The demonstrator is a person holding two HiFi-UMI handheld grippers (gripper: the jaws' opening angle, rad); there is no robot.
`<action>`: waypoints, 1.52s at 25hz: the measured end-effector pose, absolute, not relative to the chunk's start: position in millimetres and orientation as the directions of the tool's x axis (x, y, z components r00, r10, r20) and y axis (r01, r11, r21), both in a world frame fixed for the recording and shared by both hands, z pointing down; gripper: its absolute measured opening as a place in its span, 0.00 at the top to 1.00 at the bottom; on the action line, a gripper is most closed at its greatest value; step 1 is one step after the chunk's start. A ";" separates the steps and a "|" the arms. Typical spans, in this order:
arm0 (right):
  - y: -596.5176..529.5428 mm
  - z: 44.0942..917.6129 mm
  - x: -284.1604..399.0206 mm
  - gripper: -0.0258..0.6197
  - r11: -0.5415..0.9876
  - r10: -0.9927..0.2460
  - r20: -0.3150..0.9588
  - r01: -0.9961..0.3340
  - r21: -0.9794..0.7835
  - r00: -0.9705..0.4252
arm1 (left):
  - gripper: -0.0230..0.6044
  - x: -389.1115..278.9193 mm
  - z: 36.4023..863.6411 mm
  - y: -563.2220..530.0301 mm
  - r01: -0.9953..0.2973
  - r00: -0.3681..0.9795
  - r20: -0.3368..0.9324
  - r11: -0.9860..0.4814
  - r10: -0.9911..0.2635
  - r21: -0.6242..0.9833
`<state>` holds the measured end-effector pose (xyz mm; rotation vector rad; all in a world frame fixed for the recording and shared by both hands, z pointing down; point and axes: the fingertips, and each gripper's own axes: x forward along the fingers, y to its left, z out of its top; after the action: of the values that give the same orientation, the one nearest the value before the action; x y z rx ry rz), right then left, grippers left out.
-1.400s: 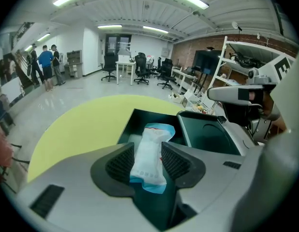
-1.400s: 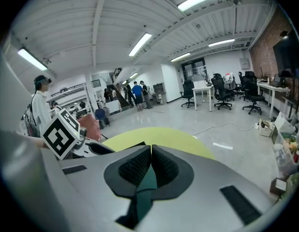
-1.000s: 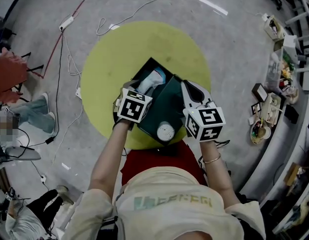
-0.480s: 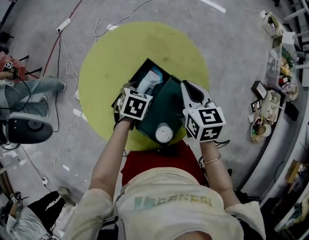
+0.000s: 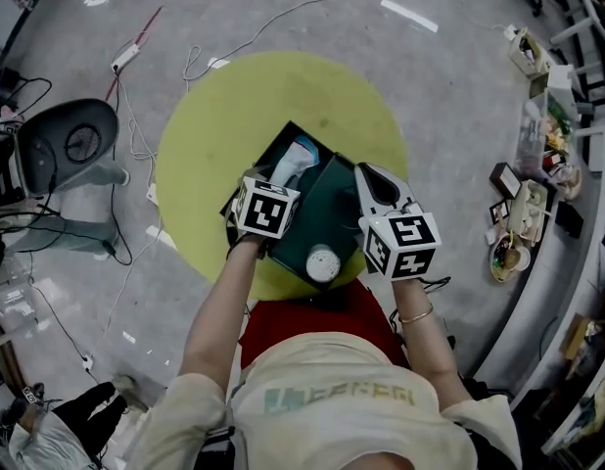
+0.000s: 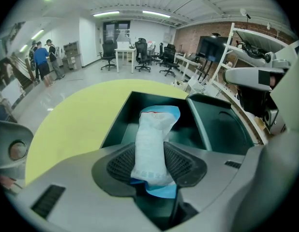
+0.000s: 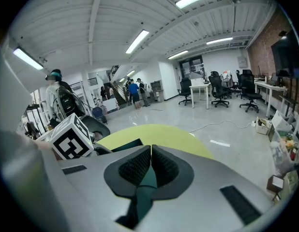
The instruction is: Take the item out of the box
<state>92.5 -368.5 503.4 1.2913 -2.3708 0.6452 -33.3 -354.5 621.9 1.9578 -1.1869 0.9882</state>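
Observation:
A dark green box (image 5: 283, 145) stands open on the round yellow table (image 5: 205, 125). A white and blue packet (image 5: 295, 157) sticks up out of it. In the left gripper view the packet (image 6: 152, 139) is pinched between the pads, so my left gripper (image 6: 150, 167) is shut on it, at the box's near left side (image 5: 279, 178). The box's lid (image 5: 332, 204) is swung open to the right, with a white round disc (image 5: 323, 260) on it. My right gripper (image 7: 150, 166) is shut on the lid's thin green edge (image 7: 148, 180), at the lid's right side (image 5: 367, 174).
Cables and a power strip (image 5: 124, 57) lie on the grey floor to the left. A grey round device (image 5: 68, 145) stands at the far left. Cluttered shelves (image 5: 537, 194) run along the right. A red seat (image 5: 312, 316) is just below the table's near edge.
Both grippers, the box and the packet hold nearly the same place. At the left, a seated person's legs have gone from view and a grey round device has come in.

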 end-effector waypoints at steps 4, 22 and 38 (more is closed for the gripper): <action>-365.3 500.0 92.8 0.90 0.478 -0.691 0.510 -0.853 -0.211 -0.513 | 0.65 -31.3 612.6 -352.0 -0.910 0.321 0.835 -0.390 -0.447 0.141; -331.2 462.2 80.4 0.90 0.461 -0.750 0.449 -0.871 -0.170 -0.485 | 0.65 -42.2 538.5 -339.8 -0.909 0.393 0.683 -0.371 -0.616 0.188; -282.8 423.3 68.4 0.90 0.445 -0.802 0.379 -0.885 -0.134 -0.461 | 0.65 -58.5 465.6 -303.5 -0.905 0.420 0.528 -0.387 -0.738 0.179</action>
<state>68.4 -282.8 423.3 1.4584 -2.4387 0.4602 -58.5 -303.5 465.6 2.2392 -1.3947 0.5095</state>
